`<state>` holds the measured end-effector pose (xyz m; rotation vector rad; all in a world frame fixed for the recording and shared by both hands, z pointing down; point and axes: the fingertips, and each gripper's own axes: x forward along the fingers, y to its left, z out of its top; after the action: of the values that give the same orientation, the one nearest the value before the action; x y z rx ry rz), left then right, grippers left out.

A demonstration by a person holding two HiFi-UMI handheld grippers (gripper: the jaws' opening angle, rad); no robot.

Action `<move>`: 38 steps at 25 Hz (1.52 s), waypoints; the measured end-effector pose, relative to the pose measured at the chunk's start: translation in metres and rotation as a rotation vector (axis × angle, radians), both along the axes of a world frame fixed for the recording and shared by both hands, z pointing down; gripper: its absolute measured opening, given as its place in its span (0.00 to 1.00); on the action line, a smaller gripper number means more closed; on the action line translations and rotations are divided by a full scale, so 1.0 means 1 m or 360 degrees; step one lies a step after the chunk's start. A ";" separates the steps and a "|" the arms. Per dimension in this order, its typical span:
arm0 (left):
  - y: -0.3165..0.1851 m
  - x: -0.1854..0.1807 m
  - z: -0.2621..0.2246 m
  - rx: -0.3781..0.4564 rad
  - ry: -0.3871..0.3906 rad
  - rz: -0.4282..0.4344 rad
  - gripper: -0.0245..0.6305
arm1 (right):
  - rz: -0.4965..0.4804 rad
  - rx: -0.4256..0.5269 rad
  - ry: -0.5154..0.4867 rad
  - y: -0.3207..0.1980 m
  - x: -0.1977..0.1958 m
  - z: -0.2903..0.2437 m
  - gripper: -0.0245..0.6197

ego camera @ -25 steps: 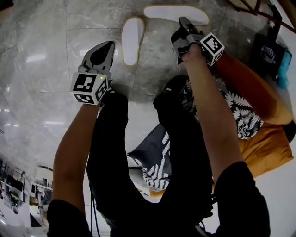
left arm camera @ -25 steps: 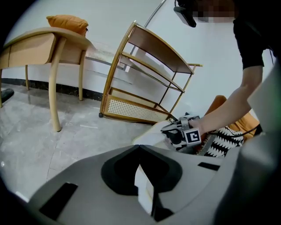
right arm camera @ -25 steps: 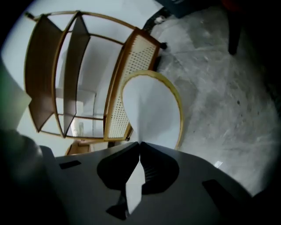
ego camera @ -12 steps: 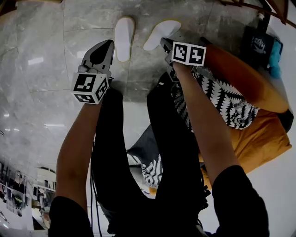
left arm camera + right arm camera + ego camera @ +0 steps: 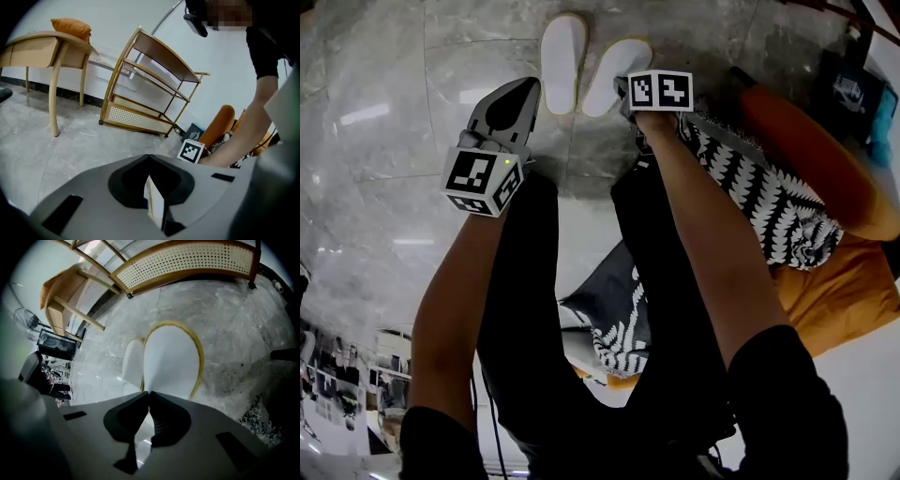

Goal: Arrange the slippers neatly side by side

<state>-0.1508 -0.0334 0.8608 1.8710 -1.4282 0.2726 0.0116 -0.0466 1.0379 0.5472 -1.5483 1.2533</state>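
Right gripper: jaws pinched together on the near end of a slipper. It has a flat white sole and a thin yellow rim, and runs straight out from the tips. Only this gripper's own view shows the rim; the head view gives plain white ovals.

Second slipper: just left of the held one, near ends close, far ends splayed.

Left gripper: jaws closed, tips short of the second slipper. A white sliver shows behind its tips; cannot tell what it is.

Floor: glossy grey veined stone.
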 end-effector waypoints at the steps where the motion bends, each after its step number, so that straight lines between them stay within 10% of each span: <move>1: 0.003 -0.002 0.003 -0.0001 0.0003 0.0004 0.06 | -0.0003 -0.0011 0.0008 0.002 -0.002 0.007 0.09; 24: 0.005 -0.006 -0.001 0.0031 0.0010 -0.0047 0.06 | 0.0006 -0.0006 0.0027 -0.005 -0.014 0.042 0.10; 27: 0.007 -0.013 0.002 0.0020 0.0007 -0.0061 0.06 | -0.0004 0.0040 0.0011 -0.011 -0.020 0.038 0.26; 38: 0.002 -0.004 -0.133 -0.0061 -0.0041 -0.0040 0.06 | -0.0062 0.0502 -0.0260 -0.050 -0.028 -0.208 0.10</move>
<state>-0.1543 -0.0314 0.7273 1.8235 -1.4526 0.3104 -0.0166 -0.0967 0.8301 0.6233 -1.9023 1.0504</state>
